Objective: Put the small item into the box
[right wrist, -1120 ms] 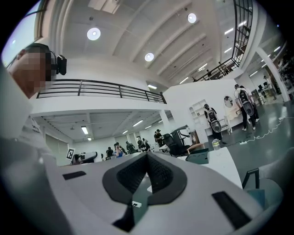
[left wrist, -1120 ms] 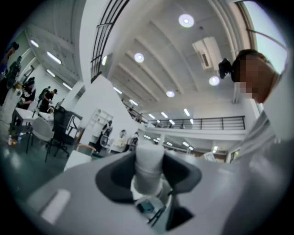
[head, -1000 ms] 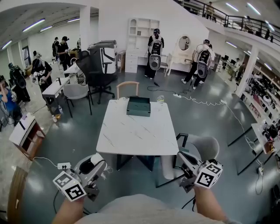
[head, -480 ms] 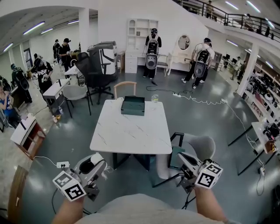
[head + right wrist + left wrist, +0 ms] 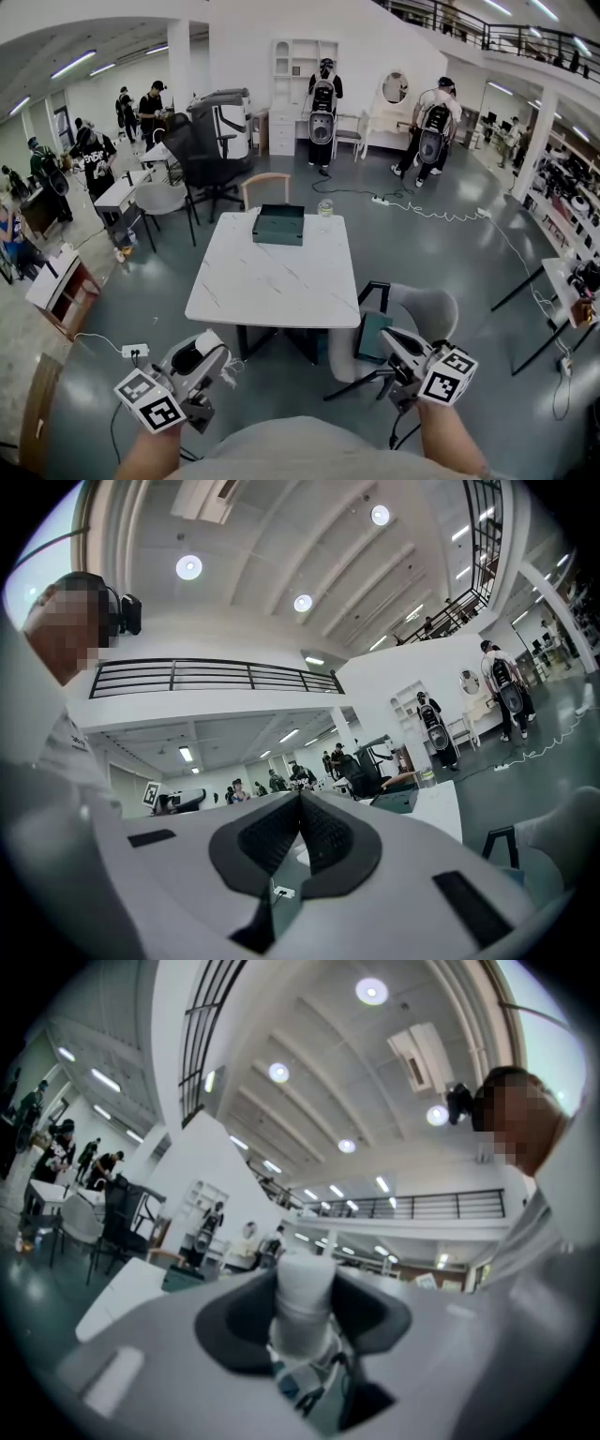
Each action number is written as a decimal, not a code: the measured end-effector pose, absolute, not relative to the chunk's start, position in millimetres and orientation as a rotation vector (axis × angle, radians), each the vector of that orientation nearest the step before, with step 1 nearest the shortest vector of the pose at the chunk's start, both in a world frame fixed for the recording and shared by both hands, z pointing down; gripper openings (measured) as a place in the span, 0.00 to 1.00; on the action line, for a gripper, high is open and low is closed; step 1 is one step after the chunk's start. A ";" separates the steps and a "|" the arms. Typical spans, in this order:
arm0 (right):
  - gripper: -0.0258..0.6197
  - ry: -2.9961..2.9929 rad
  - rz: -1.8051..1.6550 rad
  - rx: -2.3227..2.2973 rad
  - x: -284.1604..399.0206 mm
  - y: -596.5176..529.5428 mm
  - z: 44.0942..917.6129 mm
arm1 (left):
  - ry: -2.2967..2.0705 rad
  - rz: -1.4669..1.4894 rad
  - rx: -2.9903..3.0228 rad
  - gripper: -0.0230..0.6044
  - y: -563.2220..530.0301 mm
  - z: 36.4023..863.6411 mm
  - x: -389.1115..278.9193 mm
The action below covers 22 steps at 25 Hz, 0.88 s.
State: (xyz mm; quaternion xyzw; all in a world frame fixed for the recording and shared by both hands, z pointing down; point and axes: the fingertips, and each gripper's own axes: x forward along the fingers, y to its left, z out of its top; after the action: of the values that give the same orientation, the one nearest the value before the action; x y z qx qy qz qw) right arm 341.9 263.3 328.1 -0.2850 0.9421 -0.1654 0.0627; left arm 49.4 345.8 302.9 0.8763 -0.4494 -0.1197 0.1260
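Shift since earlier: in the head view the counter (image 5: 272, 281) and the box (image 5: 278, 225) on it sit further to the left than a second ago, while both tongs keep their places at the bottom of the picture.
Left tongs: the left tongs (image 5: 214, 352) are clamped on the small item (image 5: 305, 1288), with a dark pad pressing on each side of it.
Small item: it is white and round-sided like a short cylinder, and it stands upright between the pads. Its flat top sticks out above them. A faint step shows part-way down, and the lower end is too blurred to read. In the head view it shows only as a white spot at the tip of the left tongs.
Right tongs: the jaws of the right tongs (image 5: 389, 339) are together, with the ribbed pads meeting at the tip and nothing between them.
Box: it is dark green, low and rectangular. It lies at the counter's far end, well ahead of both tongs and between their lines, and it is well apart from the small item.
Counter: it has a white, marbled top and stands ahead of the tongs. Neither pair is over it; both hang above the grey floor (image 5: 141, 281).
Near the box: a clear jar (image 5: 324, 208) stands just right of it, and a wooden chair (image 5: 269, 187) is beyond.
Ahead of the right tongs: a grey chair (image 5: 427, 314) stands at the counter's near right corner.
Far beyond: people (image 5: 323, 112) are standing.
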 end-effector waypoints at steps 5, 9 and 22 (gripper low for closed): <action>0.05 2.853 -0.492 -0.868 342.5 252.7 330.3 | -1.302 -0.362 2.544 0.32 335.5 307.6 48.8; 0.05 2.864 -0.498 -0.880 333.6 239.5 334.0 | -1.283 -0.367 2.539 0.32 320.1 313.4 42.2; 0.05 2.867 -0.485 -0.968 238.3 148.7 342.7 | -1.179 -0.371 2.568 0.32 208.4 330.0 -49.1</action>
State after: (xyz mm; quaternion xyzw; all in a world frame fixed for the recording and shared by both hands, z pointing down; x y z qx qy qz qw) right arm 238.3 148.7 342.7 -0.3156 0.9348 -0.1582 0.0382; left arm -49.1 208.4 330.0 0.8915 -0.4093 -0.1289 0.1452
